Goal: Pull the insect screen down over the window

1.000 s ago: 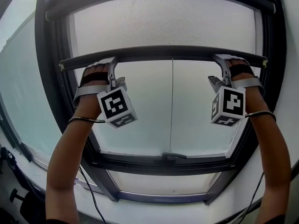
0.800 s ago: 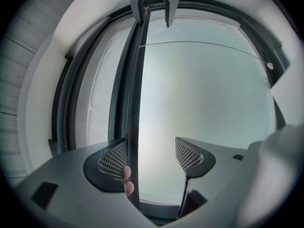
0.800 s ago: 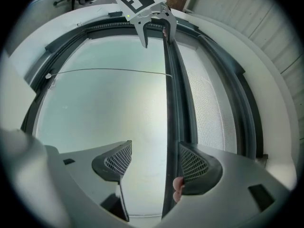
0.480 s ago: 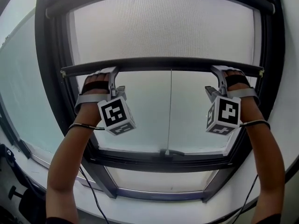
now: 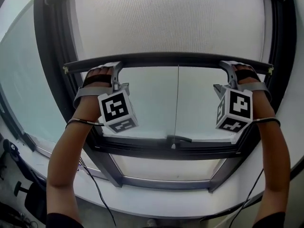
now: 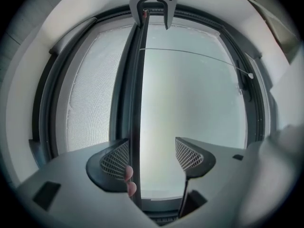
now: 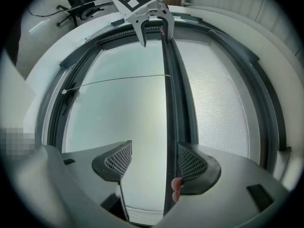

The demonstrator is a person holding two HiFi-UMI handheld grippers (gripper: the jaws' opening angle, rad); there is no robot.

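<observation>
Both forearms reach up to a dark pull bar (image 5: pixel 166 60) that crosses the window (image 5: pixel 142 103) about midway. The grey mesh screen (image 5: pixel 166 18) covers the glass above the bar. The left gripper (image 6: pixel 152 158) and right gripper (image 7: pixel 154 161) each straddle the bar with jaws wide apart. The bar rests against the jaw nearer the screen. Each gripper's cube shows black-and-white square markers.

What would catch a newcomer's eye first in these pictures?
The dark pull bar crosses the middle of the head view, with the mesh insect screen stretched above it and window glass uncovered below. The left gripper and the right gripper each straddle the bar near its ends, jaws apart, the bar close beside one jaw.
</observation>
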